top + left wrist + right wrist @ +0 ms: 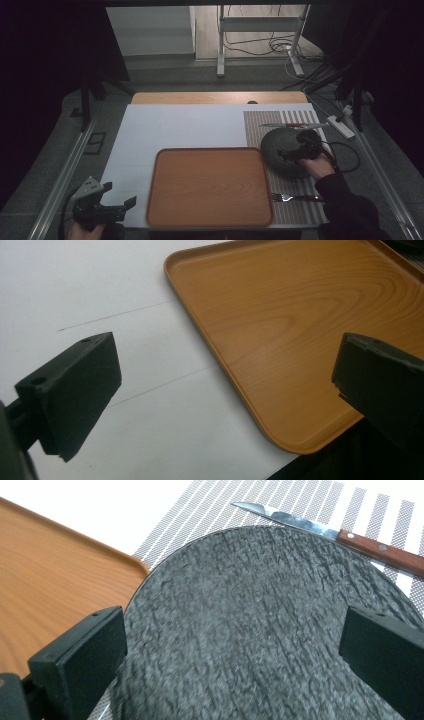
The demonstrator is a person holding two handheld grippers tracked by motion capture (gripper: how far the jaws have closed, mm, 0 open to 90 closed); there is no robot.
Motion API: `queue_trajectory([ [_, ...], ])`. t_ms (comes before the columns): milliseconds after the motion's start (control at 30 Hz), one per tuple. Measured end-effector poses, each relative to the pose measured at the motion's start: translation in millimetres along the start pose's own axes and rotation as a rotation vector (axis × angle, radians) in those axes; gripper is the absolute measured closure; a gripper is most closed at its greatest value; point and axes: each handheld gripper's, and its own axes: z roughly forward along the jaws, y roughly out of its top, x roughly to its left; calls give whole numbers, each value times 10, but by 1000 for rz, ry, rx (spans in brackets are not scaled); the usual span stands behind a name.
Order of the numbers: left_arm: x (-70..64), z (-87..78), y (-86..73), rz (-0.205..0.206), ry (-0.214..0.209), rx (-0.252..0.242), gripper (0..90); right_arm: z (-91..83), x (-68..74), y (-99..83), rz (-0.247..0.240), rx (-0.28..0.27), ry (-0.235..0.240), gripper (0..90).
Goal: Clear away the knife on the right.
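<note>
A round dark slate plate [280,142] [260,610] lies on a striped placemat [255,125] at the right. My right gripper [282,154] [230,665] hovers over the plate, open, its jaws spread wide with nothing between them. A wooden-handled knife [295,125] [350,537] lies beyond the plate, and a fork [292,198] lies in front of it. An orange-brown wooden tray [210,187] [280,325] sits in the middle. My left gripper [120,196] [225,395] is open near the table's front left corner, pointing toward the tray's near left corner.
A white mat [175,125] covers most of the table. A power strip [340,126] and cables lie off the right edge. A white metal stand [260,30] rises behind the table.
</note>
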Motion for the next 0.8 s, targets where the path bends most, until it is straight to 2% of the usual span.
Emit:
queue_trajectory([
  [400, 5, 2, 0, -3, -1, 0, 1, 183, -125, 158, 19, 17, -23, 0],
  [600, 8, 4, 1, -5, -3, 1, 0, 327, -256, 241, 55, 32, -41, 0],
  [800, 11, 5, 2, -8, -4, 2, 0, 427, -352, 287, 64, 50, -58, 0],
])
